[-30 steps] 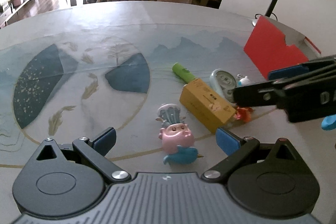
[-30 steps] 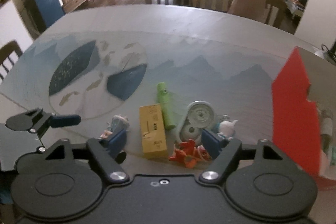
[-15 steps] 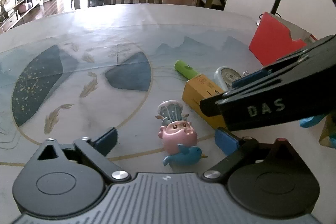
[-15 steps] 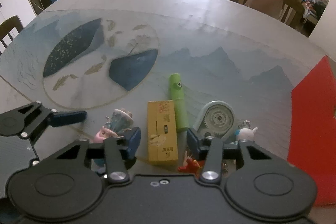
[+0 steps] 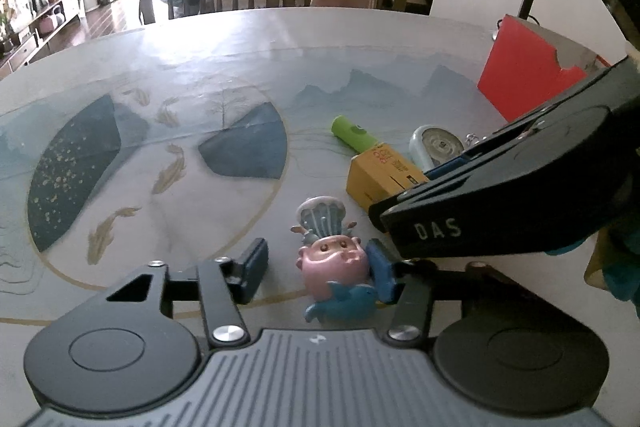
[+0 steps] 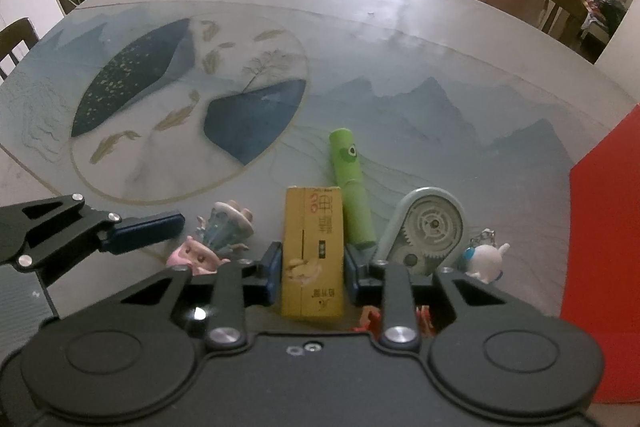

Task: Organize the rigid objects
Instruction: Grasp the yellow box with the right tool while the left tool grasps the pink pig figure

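Note:
A pink pig figure (image 5: pixel 334 263) with a shell hat and a blue bird at its foot stands between my left gripper's (image 5: pixel 316 269) fingers; the right pad touches it, the left pad stands apart, so the jaws are open. It also shows in the right wrist view (image 6: pixel 196 257). My right gripper (image 6: pixel 312 267) is shut on the yellow box (image 6: pixel 313 251), both pads against its sides; the box also shows in the left wrist view (image 5: pixel 380 175). The right gripper's body crosses the left wrist view's right side.
A green tube (image 6: pixel 350 187), a grey tape dispenser (image 6: pixel 428 231), a small white figure (image 6: pixel 486 259) and a red-orange toy (image 6: pixel 370 319) lie around the box. A red box (image 6: pixel 600 227) stands at the right. Chairs stand behind the table (image 6: pixel 400 39).
My right gripper moved left over the yellow box and closed on its sides. My left gripper narrowed around the pink pig figure, its right pad now touching it.

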Demonstrator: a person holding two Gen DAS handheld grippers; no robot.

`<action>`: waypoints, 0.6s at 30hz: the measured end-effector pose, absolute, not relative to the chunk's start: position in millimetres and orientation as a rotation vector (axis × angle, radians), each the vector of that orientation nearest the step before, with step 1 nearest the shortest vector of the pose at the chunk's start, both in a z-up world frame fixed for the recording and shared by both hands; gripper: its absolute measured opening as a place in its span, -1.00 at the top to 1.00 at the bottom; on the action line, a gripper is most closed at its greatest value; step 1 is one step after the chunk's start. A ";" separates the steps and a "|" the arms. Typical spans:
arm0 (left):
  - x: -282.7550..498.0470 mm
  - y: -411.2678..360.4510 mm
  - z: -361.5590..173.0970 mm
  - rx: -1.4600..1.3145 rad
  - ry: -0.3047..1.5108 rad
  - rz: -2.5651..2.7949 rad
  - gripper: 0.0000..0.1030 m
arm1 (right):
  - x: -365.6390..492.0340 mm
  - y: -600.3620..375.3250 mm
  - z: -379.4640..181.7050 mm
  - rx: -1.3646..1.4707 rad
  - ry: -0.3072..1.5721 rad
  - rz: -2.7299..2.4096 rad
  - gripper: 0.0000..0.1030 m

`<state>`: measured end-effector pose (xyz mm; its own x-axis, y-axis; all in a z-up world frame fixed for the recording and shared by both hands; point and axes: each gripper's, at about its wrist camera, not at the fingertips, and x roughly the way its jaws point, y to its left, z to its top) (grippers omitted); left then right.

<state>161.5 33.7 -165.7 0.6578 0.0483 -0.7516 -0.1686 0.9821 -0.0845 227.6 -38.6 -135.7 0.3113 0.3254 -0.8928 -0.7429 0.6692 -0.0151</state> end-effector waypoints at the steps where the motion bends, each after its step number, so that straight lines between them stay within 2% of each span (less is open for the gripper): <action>1: 161.3 33.9 -165.6 -0.153 0.845 0.122 0.05 | 227.3 -38.7 -135.8 -0.470 1.029 0.738 0.43; 4: 160.2 34.2 -165.1 -0.152 0.845 0.114 0.22 | 227.2 -40.0 -136.1 -0.446 1.033 0.728 0.44; 7: 159.9 36.1 -164.5 -0.163 0.848 0.116 0.29 | 227.2 -43.6 -133.6 -0.413 1.035 0.724 0.44; 18: 153.6 51.0 -155.5 -0.275 0.875 0.124 0.30 | 218.2 -58.0 -99.5 -0.357 1.011 0.750 0.44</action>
